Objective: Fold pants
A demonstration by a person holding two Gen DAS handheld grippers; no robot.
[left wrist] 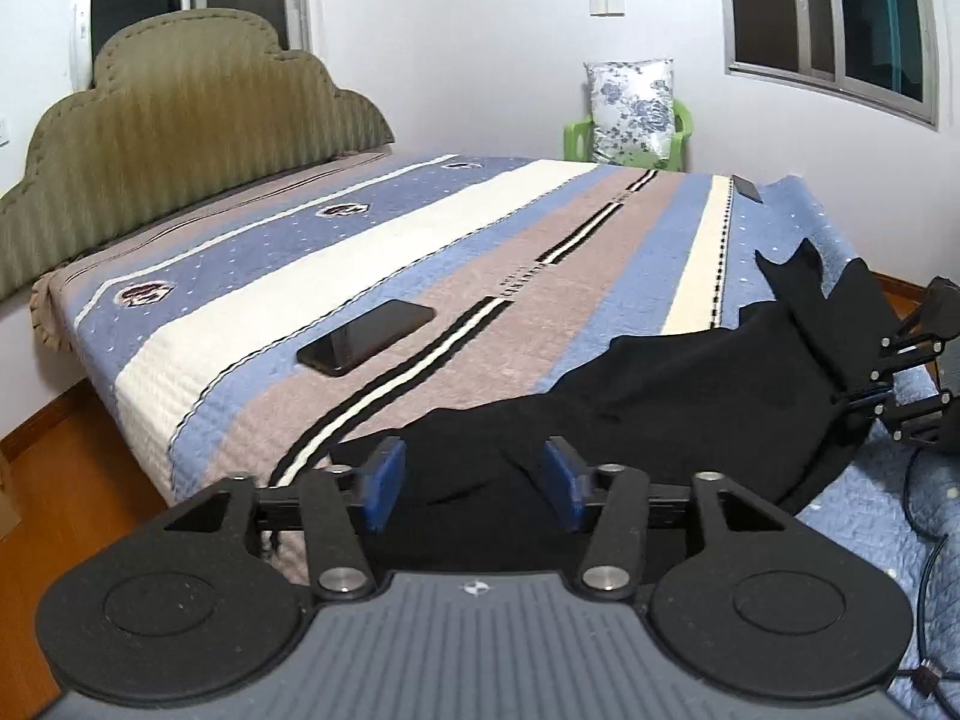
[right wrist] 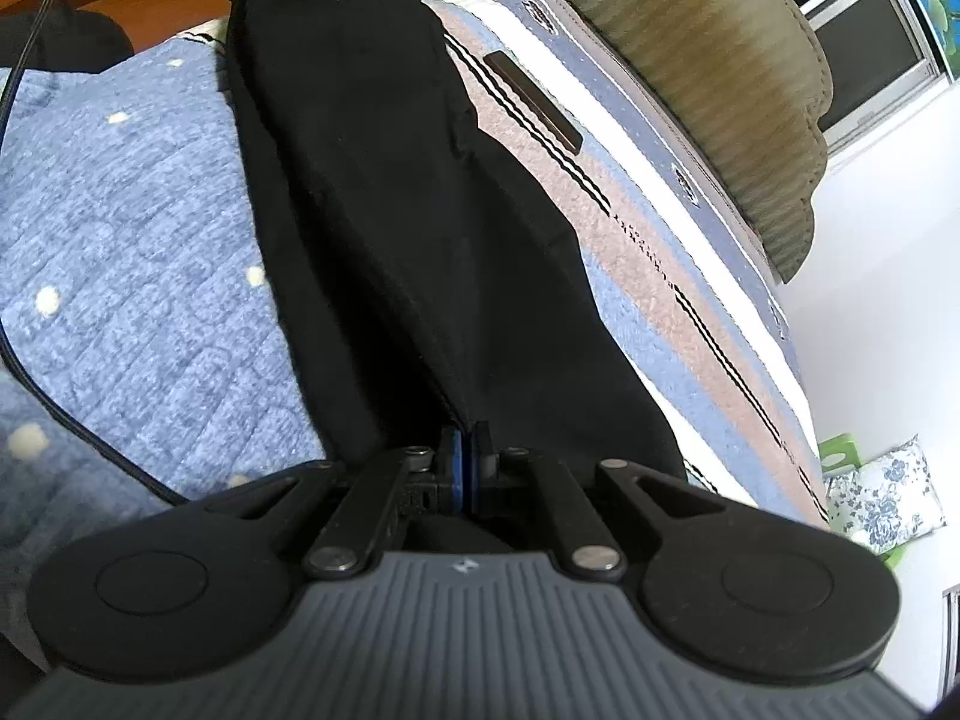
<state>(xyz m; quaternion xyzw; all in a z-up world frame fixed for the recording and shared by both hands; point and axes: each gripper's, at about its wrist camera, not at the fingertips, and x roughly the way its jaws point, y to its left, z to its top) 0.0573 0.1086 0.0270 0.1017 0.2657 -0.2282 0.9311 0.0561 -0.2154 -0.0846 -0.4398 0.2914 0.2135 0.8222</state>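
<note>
Black pants (left wrist: pixel 648 396) lie along the near edge of the bed (left wrist: pixel 480 252). My left gripper (left wrist: pixel 474 474) is open, its blue pads on either side of one end of the pants, not closed on the cloth. My right gripper (right wrist: pixel 467 450) is shut on the other end of the pants (right wrist: pixel 408 192) and lifts that end off the quilt. The right gripper also shows in the left wrist view (left wrist: pixel 864 396), at the far right, with cloth bunched above it.
A black phone (left wrist: pixel 366 336) lies on the striped bedspread, also seen in the right wrist view (right wrist: pixel 534 102). A second dark device (left wrist: pixel 747 186) lies at the bed's far edge. A green chair (left wrist: pixel 678 138) holds a floral pillow (left wrist: pixel 630 108). Black cables (right wrist: pixel 36 312) cross the blue quilt.
</note>
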